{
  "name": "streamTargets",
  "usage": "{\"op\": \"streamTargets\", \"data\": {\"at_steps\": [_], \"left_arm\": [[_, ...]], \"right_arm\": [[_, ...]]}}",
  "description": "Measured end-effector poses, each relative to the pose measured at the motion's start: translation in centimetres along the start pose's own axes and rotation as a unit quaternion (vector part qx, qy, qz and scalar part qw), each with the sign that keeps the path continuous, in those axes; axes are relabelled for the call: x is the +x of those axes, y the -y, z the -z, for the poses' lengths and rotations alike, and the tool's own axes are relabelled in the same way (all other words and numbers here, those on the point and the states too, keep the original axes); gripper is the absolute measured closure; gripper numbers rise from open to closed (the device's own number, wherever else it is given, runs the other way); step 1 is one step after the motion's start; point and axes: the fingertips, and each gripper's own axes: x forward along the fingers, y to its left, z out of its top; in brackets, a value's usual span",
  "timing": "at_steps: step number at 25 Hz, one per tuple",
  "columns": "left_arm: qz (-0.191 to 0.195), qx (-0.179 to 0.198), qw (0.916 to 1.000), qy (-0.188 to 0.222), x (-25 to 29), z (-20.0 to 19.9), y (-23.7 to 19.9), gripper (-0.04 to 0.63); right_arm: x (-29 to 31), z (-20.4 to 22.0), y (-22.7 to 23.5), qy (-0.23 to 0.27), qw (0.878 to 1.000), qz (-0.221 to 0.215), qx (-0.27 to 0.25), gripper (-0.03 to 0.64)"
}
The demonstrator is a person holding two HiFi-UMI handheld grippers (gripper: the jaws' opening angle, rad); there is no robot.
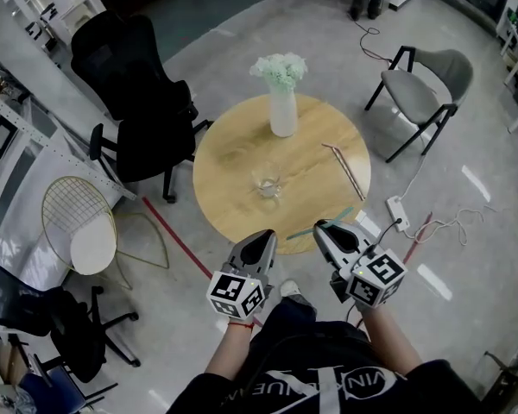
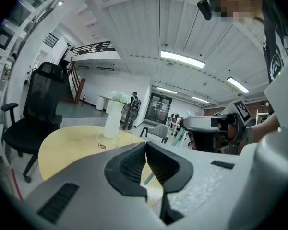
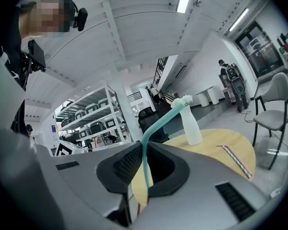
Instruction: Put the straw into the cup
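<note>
A clear glass cup point(image 1: 266, 182) stands near the middle of the round wooden table point(image 1: 233, 158). My right gripper point(image 1: 320, 228) hovers at the table's near edge, shut on a teal bendy straw point(image 1: 326, 222) that lies crosswise in its jaws. In the right gripper view the straw point(image 3: 145, 159) runs up between the closed jaws of the right gripper point(image 3: 145, 147) and bends toward the vase. My left gripper point(image 1: 267, 235) is beside it on the left, shut with nothing in it; the left gripper point(image 2: 146, 145) shows its jaws touching.
A white vase of pale flowers point(image 1: 282, 102) stands at the table's far side. Loose paper straws point(image 1: 346, 167) lie at the right of the tabletop. Black office chairs point(image 1: 142, 102), a grey chair point(image 1: 432, 80) and a wire chair point(image 1: 78, 222) ring the table. A power strip point(image 1: 396, 211) lies on the floor.
</note>
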Motion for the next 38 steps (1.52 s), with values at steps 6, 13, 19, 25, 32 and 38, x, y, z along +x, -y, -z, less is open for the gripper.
{"op": "streamTargets", "data": {"at_steps": [6,13,19,25,32,38], "left_arm": [[-0.010,-0.002,0.9999,0.008,1.5,-1.5,-4.1,0.581],[-0.019,-0.014,0.9995,0.021,2.3,-2.8,-7.4,0.581],[-0.024,-0.026,0.9992,0.020,2.5,-2.2,-8.5,0.581],[-0.046,-0.044,0.9978,0.015,2.5,-1.1,-9.9,0.581],[-0.068,-0.046,0.9965,0.012,4.0,-1.5,-12.2,0.581],[-0.085,-0.051,0.9950,0.012,5.9,-2.1,-14.3,0.581]], "right_arm": [[4.6,-1.6,0.9,0.000,1.000,-0.014,-0.002,0.589],[8.5,-4.2,0.7,-0.001,0.999,-0.032,-0.024,0.589],[10.8,-5.8,1.4,0.011,0.999,-0.042,-0.020,0.589],[12.9,-7.1,2.5,0.018,0.998,-0.052,-0.022,0.588],[15.3,-6.9,5.5,0.007,0.998,-0.052,-0.019,0.589],[17.7,-5.2,7.0,-0.031,0.997,-0.067,-0.033,0.589]]}}
